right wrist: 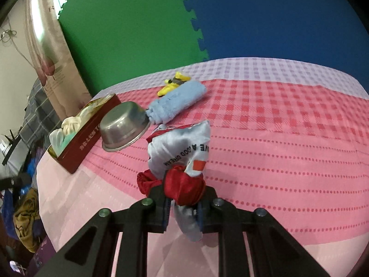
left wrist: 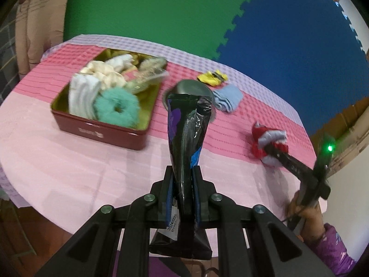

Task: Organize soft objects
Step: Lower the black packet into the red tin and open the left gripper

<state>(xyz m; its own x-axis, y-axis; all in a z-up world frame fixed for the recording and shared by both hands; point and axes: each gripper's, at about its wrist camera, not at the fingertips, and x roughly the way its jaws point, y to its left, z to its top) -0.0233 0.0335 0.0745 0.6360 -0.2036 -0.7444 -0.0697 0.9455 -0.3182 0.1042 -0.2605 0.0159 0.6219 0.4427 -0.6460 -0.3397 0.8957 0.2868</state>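
My left gripper (left wrist: pixel 183 173) is shut on a black, purple and blue foil pouch (left wrist: pixel 189 124) and holds it upright above the pink tablecloth. Further right, my right gripper (left wrist: pixel 272 150) is shut on a red and grey satin cloth (left wrist: pixel 269 143) lying on the cloth-covered table. In the right wrist view that satin cloth (right wrist: pixel 180 152), printed with letters, bunches between the jaws of the right gripper (right wrist: pixel 183 198). A red tin box (left wrist: pixel 101 131) at the left holds a teal scrunchie (left wrist: pixel 117 108) and several pale cloths.
A steel bowl (right wrist: pixel 124 129) sits tipped between the tin (right wrist: pixel 87 136) and a rolled light blue towel (right wrist: pixel 177 101). A small yellow item (right wrist: pixel 175 83) lies behind the towel. Green and blue foam mats cover the floor beyond the table.
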